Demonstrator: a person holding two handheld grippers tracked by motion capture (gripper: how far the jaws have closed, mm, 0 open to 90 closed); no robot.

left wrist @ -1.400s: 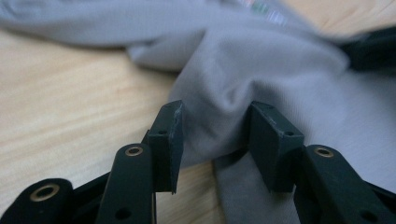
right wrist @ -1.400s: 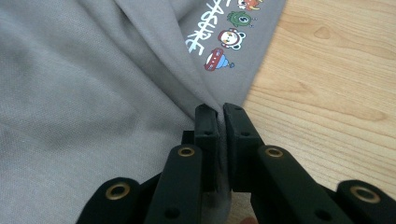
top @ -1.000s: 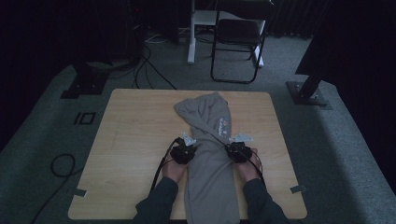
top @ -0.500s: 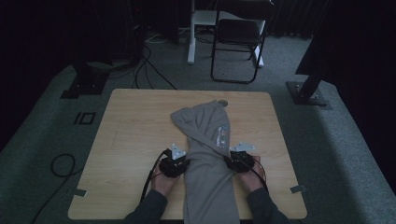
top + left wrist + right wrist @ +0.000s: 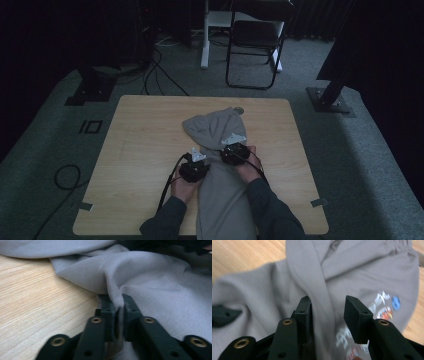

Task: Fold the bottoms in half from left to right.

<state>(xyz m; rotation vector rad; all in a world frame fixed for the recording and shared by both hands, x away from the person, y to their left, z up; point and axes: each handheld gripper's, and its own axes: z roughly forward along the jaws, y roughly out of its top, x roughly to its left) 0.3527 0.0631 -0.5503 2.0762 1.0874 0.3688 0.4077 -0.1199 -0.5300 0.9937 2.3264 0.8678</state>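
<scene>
Left gripper [image 5: 119, 312]: fingers have just been closing and are now pinching a raised fold of the grey cotton garment with a printed logo [image 5: 220, 165].
Right gripper [image 5: 332, 315]: fingers are standing half open astride a ridge of cloth, gripping nothing.
Garment: lying bunched mid-worktop, on the pale wooden worktop [image 5: 145, 130].
Against the earlier frame: both grippers are sitting closer together and the garment's far end is gathered tighter, which suggests folding is under way.

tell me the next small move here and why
Probably close the right gripper on the fold of the grey garment between its open jaws. The left gripper, whose jaws have just been closing, already pinches a fold, so both sides would then be held to move the cloth together.
</scene>
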